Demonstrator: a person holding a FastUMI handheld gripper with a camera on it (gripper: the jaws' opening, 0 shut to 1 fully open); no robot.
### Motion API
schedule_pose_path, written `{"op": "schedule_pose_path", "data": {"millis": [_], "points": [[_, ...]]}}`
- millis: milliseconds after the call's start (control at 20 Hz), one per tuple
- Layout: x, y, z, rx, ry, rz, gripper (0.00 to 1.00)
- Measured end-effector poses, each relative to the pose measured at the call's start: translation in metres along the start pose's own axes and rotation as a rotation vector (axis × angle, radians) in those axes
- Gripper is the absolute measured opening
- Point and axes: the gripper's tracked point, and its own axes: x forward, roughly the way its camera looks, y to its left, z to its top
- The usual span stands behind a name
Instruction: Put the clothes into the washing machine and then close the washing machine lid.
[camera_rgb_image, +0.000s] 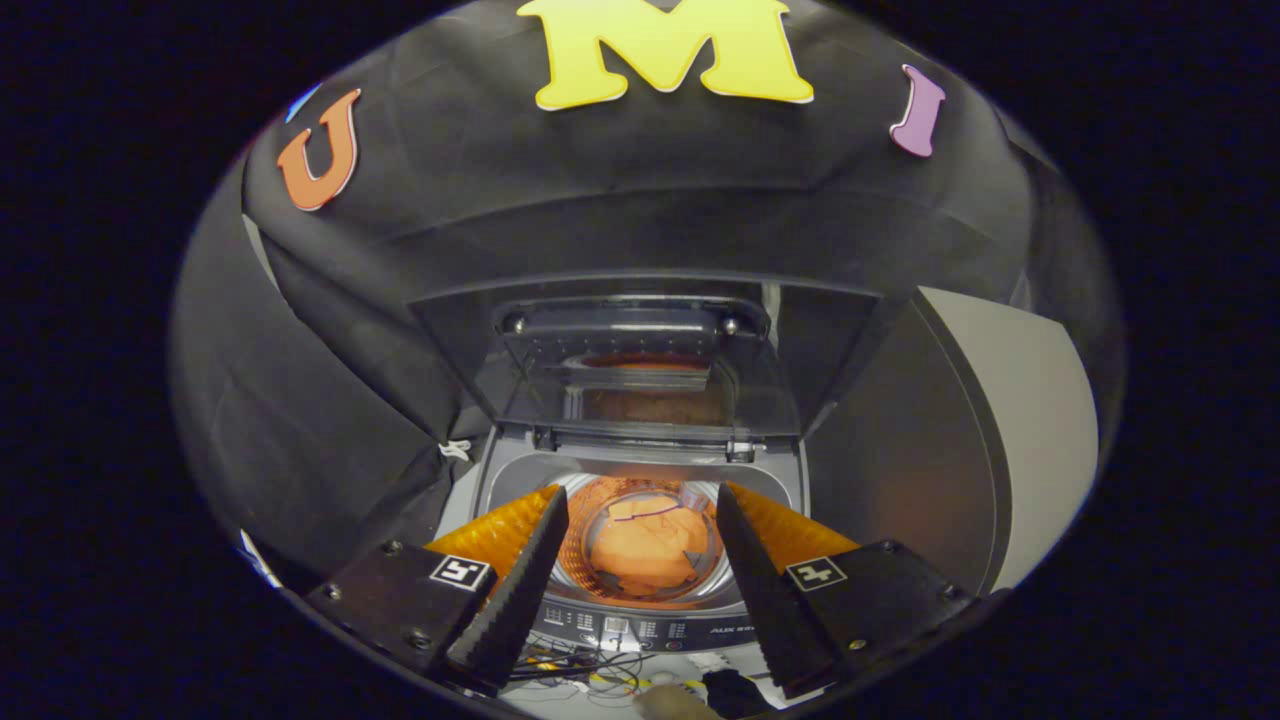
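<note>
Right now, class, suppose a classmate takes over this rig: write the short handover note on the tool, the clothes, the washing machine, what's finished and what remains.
Tool: open, fingers spread, holding nothing, poised above the washing machine with the drum seen between the fingers.
Clothes: an orange garment lies at the bottom of the drum.
Lid: raised, standing upright at the back of the machine, just beyond the fingers.
Control panel: at the machine's near edge, under the fingers.
Done: clothes appear loaded.
Left: reach past the drum opening, bring the lid down and shut it.
</note>
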Motion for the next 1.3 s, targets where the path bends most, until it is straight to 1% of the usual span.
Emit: {"op": "schedule_pose_path", "data": {"millis": [350,600,750,900,1050,1300], "points": [[-0.024,0.002,0.064,-0.007,-0.109,-0.020,0.93],[-0.025,0.007,0.105,-0.026,-0.165,-0.037,0.93],[-0.016,0.014,0.123,-0.019,-0.168,-0.033,0.93],[-0.004,0.018,0.145,-0.033,-0.186,-0.047,0.93],[0.010,0.018,0.151,-0.025,-0.172,-0.055,0.93],[0.035,0.011,0.157,-0.019,-0.153,-0.102,0.93]]}}
